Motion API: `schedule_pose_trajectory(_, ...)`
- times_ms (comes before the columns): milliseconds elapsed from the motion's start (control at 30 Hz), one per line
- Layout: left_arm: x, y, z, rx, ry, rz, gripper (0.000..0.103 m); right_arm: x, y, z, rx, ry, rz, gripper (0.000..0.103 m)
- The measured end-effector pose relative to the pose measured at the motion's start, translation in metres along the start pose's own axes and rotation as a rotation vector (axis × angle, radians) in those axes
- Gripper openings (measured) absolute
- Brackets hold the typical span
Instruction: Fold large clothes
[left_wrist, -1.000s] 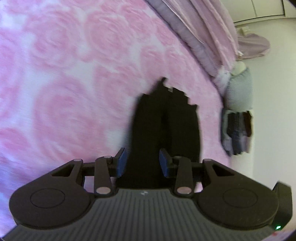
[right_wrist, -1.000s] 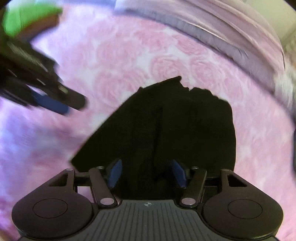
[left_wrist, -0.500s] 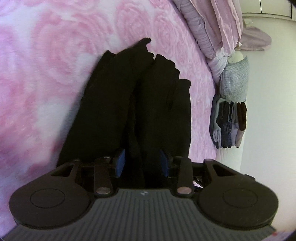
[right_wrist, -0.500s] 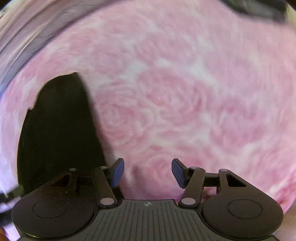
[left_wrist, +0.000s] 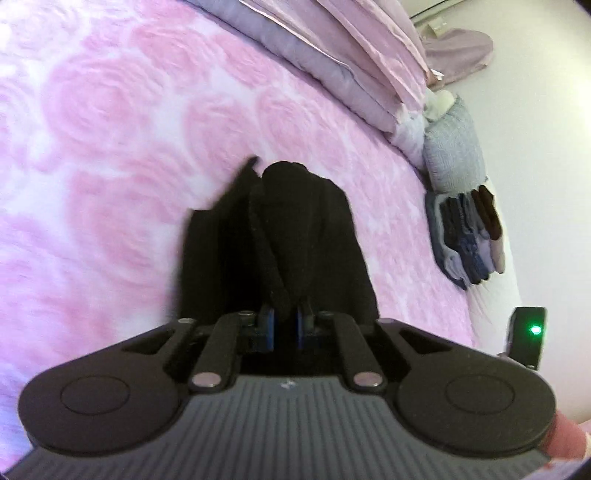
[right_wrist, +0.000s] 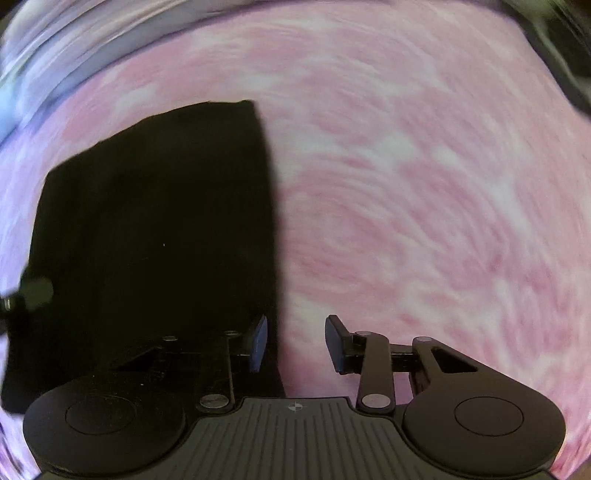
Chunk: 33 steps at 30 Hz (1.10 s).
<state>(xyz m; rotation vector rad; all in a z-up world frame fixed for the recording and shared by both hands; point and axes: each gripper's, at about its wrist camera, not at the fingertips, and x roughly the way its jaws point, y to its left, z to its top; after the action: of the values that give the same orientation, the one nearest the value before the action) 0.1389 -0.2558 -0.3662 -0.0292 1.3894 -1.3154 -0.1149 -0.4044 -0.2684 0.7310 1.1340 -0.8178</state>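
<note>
One black knit garment (left_wrist: 291, 236) on pink rose-patterned bedspread (left_wrist: 110, 155), mid-fold. Left gripper (left_wrist: 283, 326) pinches bunched cloth; right gripper (right_wrist: 293, 343) closing, empty, beside the garment's edge. Next: seize that edge.

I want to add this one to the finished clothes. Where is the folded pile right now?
In the left wrist view, the folded pile sits at the bed's far right edge, just below the grey cushion, right of the black garment.

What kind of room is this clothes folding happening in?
Most likely a bedroom. The black garment lies on a pink rose-patterned bedspread, with folded lilac bedding stacked along its far edge and a pile of folded clothes at the bed's side.
</note>
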Motion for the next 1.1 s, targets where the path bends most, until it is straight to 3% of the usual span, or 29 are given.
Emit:
schedule_pose_trajectory(167, 0.008, 0.025, -0.004, -0.035, 0.034, 0.011, 0.008, 0.015, 0.037, -0.001, -0.136, -0.036, -0.087, 0.033)
schedule_pose_trajectory(267, 0.003, 0.030, -0.007, -0.050, 0.014, -0.016, 0.008, 0.012, 0.033, -0.002, -0.116, -0.037, -0.063, 0.033)
schedule_pose_trajectory(400, 0.012, 0.049, -0.013, -0.127, 0.035, 0.015, 0.014, 0.017, 0.031, -0.004, -0.131, -0.066, -0.041, 0.034)
schedule_pose_trajectory(500, -0.003, 0.052, -0.014, -0.167, 0.018, 0.022, 0.017, 0.017, 0.019, -0.004, -0.111, -0.085, 0.003, 0.037)
schedule_pose_trajectory(600, -0.032, 0.043, -0.020, -0.127, 0.001, 0.058, 0.017, -0.006, -0.003, -0.011, -0.072, -0.110, 0.065, 0.051)
schedule_pose_trajectory(700, -0.070, 0.024, -0.030, -0.032, 0.002, 0.064, 0.017, -0.035, -0.016, -0.034, -0.120, -0.148, 0.096, 0.053)
schedule_pose_trajectory(767, -0.084, 0.009, -0.034, 0.024, 0.006, 0.029, 0.018, -0.051, -0.015, -0.053, -0.198, -0.150, 0.119, 0.053)
schedule_pose_trajectory(867, -0.083, -0.012, -0.039, 0.122, 0.025, -0.005, 0.031, -0.062, -0.005, -0.078, -0.331, -0.143, 0.152, 0.053)
schedule_pose_trajectory(1000, -0.058, -0.023, -0.048, 0.234, 0.069, 0.039, 0.031, -0.052, 0.024, -0.101, -0.552, -0.157, 0.112, 0.053)
schedule_pose_trajectory(1100, -0.048, -0.018, -0.056, 0.249, 0.077, 0.063, 0.030, -0.042, 0.038, -0.107, -0.656, -0.213, 0.073, 0.053)
